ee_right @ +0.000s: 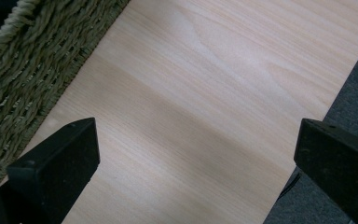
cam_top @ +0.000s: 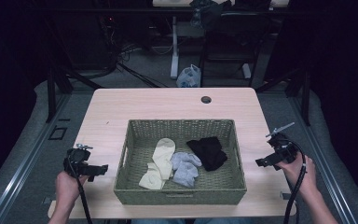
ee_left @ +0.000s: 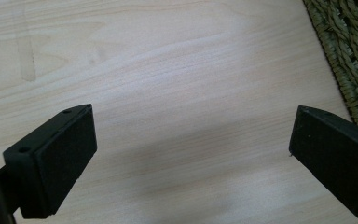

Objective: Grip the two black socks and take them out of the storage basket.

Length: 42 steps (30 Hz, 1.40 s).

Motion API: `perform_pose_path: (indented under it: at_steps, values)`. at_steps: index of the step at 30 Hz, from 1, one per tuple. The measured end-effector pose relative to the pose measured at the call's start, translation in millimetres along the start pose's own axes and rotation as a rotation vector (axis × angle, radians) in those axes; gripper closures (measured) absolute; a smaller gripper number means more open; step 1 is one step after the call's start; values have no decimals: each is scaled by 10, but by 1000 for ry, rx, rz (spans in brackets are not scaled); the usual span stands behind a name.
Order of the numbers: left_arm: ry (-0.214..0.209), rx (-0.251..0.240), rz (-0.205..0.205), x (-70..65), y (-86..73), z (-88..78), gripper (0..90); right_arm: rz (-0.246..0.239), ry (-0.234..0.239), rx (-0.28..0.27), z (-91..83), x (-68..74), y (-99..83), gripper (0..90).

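A woven green basket (cam_top: 130, 184) stands in the middle of the wooden table (cam_top: 168, 105). Inside it lie a cream sock (cam_top: 161, 161), a grey sock (cam_top: 185, 166) and a black sock (cam_top: 208, 152). My left gripper (cam_top: 103, 169) hovers over the table left of the basket, open, with bare wood between its jaws (ee_left: 191, 144). To the basket's right, my right gripper (cam_top: 261, 162) is held near the table's right edge, open and holding nothing (ee_right: 196, 158). The basket's wall (ee_left: 349, 56) shows at the right in the left gripper view, and at the left (ee_right: 23, 79) in the right gripper view.
A round cable hole (cam_top: 206, 99) sits near the table's far edge. Beyond the table stand a white table leg (cam_top: 174, 46) and a plastic bag (cam_top: 189, 76) on the floor. Grey carpet (ee_right: 349, 84) lies past the table's right edge.
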<state>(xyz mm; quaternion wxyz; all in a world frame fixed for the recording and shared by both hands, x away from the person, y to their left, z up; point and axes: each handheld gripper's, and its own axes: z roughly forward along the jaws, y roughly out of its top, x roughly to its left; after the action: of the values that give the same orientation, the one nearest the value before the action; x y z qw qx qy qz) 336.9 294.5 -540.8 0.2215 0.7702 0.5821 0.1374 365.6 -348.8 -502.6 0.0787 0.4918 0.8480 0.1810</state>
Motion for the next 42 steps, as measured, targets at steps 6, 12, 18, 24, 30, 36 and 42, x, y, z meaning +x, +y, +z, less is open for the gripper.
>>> perform_pose_path:
  at_steps: [6, 12, 18, 24, 30, 36, 42]
  values:
    - [-10, -1, 3, 2, -2, -2, 11, 15, 4, -18, -31, 16, 7, 0]
    - [-9, 1, 5, 9, -18, -2, 11, -3, 4, -12, -60, 35, 44, 0]
    - [-3, 0, -8, 31, -40, -25, 13, -15, 22, -43, -130, 97, 127, 0]
    - [-5, -10, -16, 43, -58, -30, 10, -40, 21, -51, -177, 147, 205, 2]
    - [-9, -15, -23, 53, -77, -53, 6, -59, 32, -55, -315, 208, 291, 8]
    - [-11, -18, -15, 37, -78, -54, 5, -80, 47, -94, -497, 350, 379, 7]
    - [-12, -20, -11, 32, -68, -56, 5, -114, 52, -108, -586, 472, 513, 6]
